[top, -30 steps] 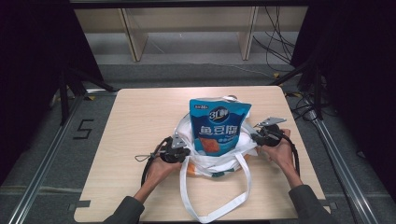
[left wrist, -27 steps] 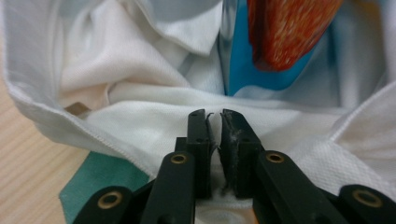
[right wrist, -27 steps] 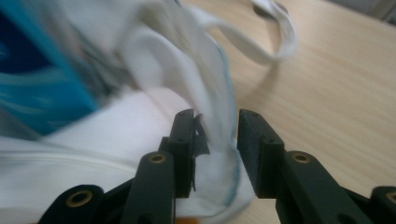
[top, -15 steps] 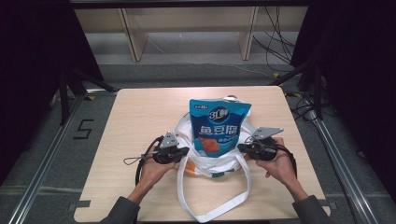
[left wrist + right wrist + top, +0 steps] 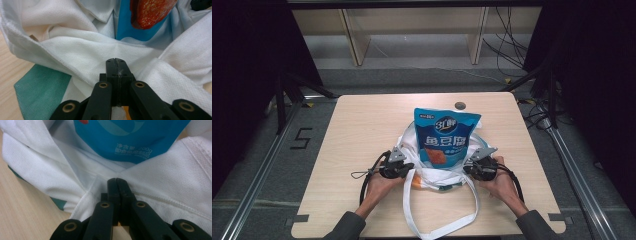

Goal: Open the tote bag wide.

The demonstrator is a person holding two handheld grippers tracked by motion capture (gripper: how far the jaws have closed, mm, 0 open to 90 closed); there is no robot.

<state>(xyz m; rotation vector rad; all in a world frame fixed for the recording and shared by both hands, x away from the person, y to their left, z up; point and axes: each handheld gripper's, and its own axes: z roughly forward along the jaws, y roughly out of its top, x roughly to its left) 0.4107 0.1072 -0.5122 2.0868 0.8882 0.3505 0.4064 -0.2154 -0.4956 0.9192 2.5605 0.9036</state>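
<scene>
Both sets of jaws are clamped tight now. The left gripper (image 5: 116, 61) has just closed on the white tote bag (image 5: 439, 176) at its 9 o'clock edge, and the right gripper (image 5: 116, 181) has swung in from the side over the last second and pinched the 3 o'clock edge. The blue snack pouch (image 5: 444, 140) stands in the bag's mouth, mid-table (image 5: 362, 125), with the handles (image 5: 437, 225) trailing to 6 o'clock. I'd say they're set to pull the bag up around it.
</scene>
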